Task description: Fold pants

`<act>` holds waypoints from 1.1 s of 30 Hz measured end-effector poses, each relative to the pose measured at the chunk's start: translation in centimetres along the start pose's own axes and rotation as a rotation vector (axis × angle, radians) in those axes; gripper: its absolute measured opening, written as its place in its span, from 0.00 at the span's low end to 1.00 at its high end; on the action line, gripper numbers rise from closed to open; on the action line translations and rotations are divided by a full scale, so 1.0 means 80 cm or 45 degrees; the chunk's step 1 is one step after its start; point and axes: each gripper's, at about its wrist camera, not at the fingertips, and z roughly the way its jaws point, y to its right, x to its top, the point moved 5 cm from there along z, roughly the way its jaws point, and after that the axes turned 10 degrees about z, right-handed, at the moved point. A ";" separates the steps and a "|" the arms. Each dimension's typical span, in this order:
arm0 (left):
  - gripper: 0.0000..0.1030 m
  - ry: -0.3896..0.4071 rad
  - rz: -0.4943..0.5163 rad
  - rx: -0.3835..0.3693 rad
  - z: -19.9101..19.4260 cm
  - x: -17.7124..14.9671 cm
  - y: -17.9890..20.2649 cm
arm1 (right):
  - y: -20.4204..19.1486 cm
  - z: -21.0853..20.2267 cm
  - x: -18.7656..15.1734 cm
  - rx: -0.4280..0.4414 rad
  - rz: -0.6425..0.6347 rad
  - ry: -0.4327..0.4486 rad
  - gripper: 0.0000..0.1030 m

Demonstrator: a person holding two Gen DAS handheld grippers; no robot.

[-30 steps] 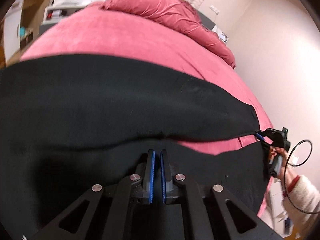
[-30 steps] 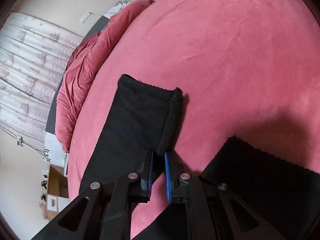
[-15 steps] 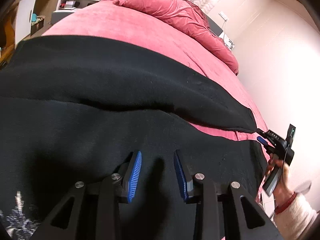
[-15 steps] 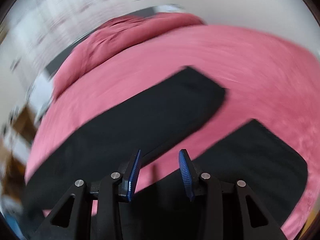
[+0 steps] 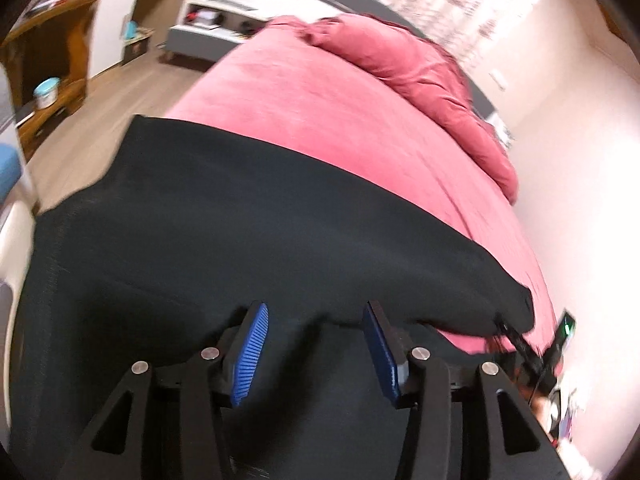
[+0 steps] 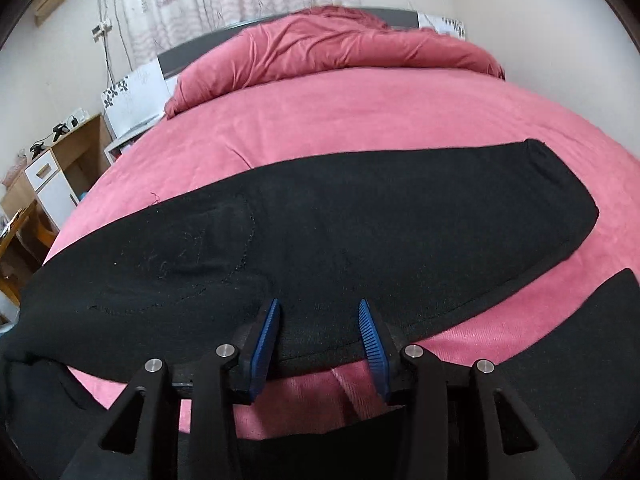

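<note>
Black pants lie spread across a pink bed. One leg stretches to the right, its cuff at the far right; the other leg lies nearer, lower right. My right gripper is open and empty above the near edge of the far leg. In the left wrist view the pants fill the lower frame. My left gripper is open and empty over the fabric. The other gripper shows at the right by the cuff.
A bunched pink duvet lies at the head of the bed. A wooden desk and cabinet stand left of the bed. Wooden shelves and floor lie beyond the bed's left edge. A wall runs along the right.
Both grippers opened and let go of the pants. The right gripper pulled back from the cuff and now looks across the whole leg; the left jaws spread wider.
</note>
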 end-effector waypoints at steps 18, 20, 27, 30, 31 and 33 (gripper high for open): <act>0.51 0.024 -0.221 0.232 0.020 0.080 -0.141 | -0.007 0.000 -0.002 0.015 0.001 0.044 0.43; 0.51 0.029 -0.210 0.256 0.017 0.084 -0.148 | -0.007 0.000 -0.002 0.019 0.004 0.044 0.43; 0.62 0.035 -0.255 0.330 0.033 0.120 -0.196 | -0.007 0.001 -0.002 0.023 0.007 0.044 0.43; 0.62 0.032 -0.285 0.343 0.043 0.129 -0.215 | -0.007 0.001 -0.002 0.024 0.007 0.044 0.43; 0.62 0.027 -0.290 0.340 0.048 0.131 -0.220 | -0.006 0.001 -0.002 0.026 0.008 0.044 0.43; 0.62 0.003 -0.297 0.323 0.062 0.137 -0.230 | -0.007 0.001 -0.002 0.031 0.012 0.045 0.43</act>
